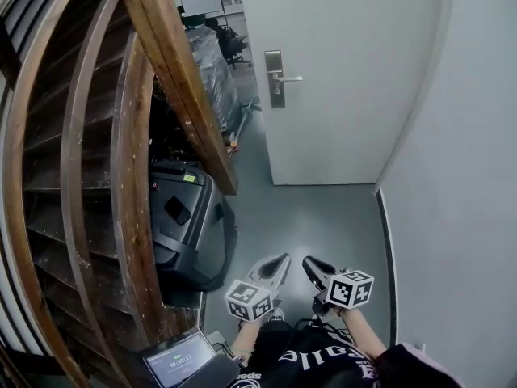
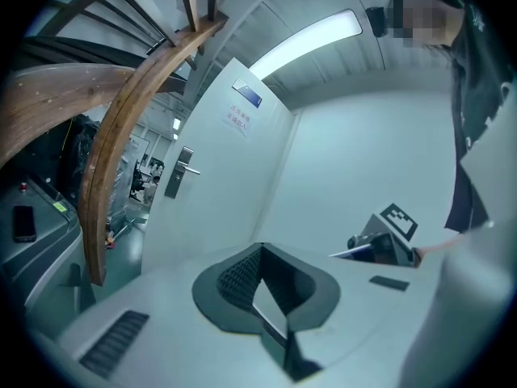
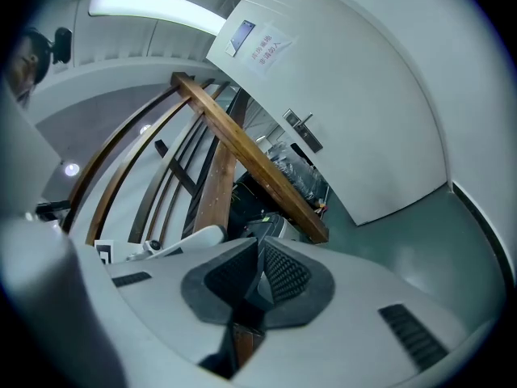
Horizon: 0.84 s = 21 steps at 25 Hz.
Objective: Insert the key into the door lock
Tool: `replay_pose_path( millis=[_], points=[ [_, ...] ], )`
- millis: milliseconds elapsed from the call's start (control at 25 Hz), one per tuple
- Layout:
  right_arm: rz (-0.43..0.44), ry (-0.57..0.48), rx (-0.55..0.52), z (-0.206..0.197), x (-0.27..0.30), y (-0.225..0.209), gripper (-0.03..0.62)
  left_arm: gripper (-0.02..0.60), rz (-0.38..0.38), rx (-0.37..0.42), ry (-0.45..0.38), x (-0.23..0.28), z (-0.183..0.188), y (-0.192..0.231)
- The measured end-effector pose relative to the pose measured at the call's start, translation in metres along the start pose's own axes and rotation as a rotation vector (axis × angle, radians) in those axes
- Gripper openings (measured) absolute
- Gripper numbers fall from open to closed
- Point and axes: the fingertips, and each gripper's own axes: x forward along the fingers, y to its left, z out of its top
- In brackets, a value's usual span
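A white door (image 1: 347, 79) stands shut ahead, with a metal lock plate and lever handle (image 1: 276, 78) on its left side. The same lock plate (image 2: 178, 172) shows far off in the left gripper view, and the lock plate (image 3: 303, 130) shows far off in the right gripper view too. My left gripper (image 1: 281, 259) and right gripper (image 1: 308, 262) are held low and close together, well short of the door. The left gripper's (image 2: 257, 253) pads meet. On the right gripper (image 3: 260, 249) the pads are also pressed together. I cannot make out a key in either.
A curved wooden stair rail (image 1: 178, 79) and steps fill the left. A black case (image 1: 190, 225) sits under it on the grey floor (image 1: 323, 225). A laptop (image 1: 182, 360) is at the bottom. A white wall (image 1: 468, 176) closes the right side.
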Motion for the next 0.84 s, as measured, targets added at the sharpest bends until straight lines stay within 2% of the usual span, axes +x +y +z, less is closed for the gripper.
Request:
replay_pose_path(
  millis=[360, 840],
  points=[
    [0.024, 0.05, -0.003, -0.012, -0.066, -0.033, 0.035, 0.005, 0.059, -0.023, 0.003, 0.022, -0.025, -0.059],
    [0.036, 0.04, 0.001, -0.016, -0.104, -0.046, 0.035, 0.005, 0.079, -0.007, 0.014, 0.03, -0.041, -0.092]
  ],
)
